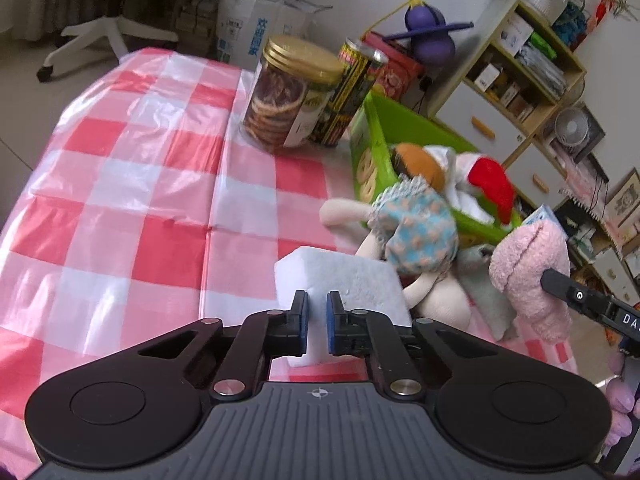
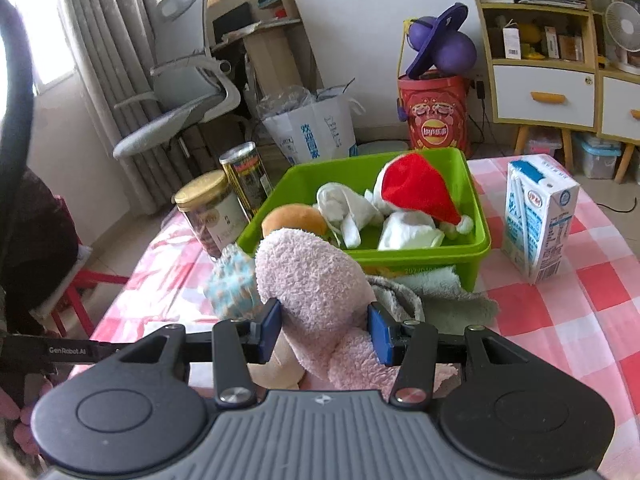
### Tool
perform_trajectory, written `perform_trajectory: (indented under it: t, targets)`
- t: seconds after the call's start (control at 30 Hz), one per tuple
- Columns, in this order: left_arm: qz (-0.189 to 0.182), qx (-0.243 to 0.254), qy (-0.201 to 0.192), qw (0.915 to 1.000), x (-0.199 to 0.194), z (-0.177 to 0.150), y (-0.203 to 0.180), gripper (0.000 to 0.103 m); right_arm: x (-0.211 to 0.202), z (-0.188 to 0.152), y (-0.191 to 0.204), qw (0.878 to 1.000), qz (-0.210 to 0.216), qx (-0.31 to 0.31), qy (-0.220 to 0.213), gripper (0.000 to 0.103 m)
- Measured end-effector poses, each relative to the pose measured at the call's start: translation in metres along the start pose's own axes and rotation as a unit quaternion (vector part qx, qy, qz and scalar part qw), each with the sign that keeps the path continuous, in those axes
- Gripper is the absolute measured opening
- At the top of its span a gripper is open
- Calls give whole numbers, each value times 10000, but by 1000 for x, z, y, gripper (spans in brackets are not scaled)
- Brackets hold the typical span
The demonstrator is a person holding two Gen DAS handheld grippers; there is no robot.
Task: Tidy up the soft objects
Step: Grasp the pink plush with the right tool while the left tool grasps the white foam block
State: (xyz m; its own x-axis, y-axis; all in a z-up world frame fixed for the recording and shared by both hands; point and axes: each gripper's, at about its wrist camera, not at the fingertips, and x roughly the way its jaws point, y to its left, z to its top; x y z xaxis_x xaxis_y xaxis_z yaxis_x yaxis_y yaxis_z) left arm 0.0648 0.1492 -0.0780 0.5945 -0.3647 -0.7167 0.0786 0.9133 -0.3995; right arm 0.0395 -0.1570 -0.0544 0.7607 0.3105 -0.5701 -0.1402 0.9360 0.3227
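Note:
My left gripper (image 1: 317, 312) is shut on a white sponge block (image 1: 340, 276) that rests on the checked cloth. My right gripper (image 2: 323, 328) is shut on a pink fluffy plush (image 2: 316, 280), held just in front of the green bin (image 2: 424, 256); the plush also shows in the left wrist view (image 1: 528, 272). The bin holds a red Santa hat (image 2: 416, 188), white cloths (image 2: 348, 208) and an orange-brown plush (image 2: 294, 216). A doll in a blue dotted dress (image 1: 416, 232) leans on the bin's near side. A pale green towel (image 2: 444, 288) lies by the bin.
A gold-lidded cookie jar (image 1: 288, 96) and a dark can (image 1: 352, 96) stand beside the bin. A milk carton (image 2: 536, 216) stands to the bin's right. The red-checked table cloth (image 1: 120, 200) spreads left. A chair, shelves and boxes stand beyond the table.

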Motion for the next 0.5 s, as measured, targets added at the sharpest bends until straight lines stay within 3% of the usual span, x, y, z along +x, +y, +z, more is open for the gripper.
perform_trajectory:
  t: [0.5]
  targets:
    - [-196,-250,-766,9966,-45,20,-17,0,-36,33,-22,9944,73,807,-671,30]
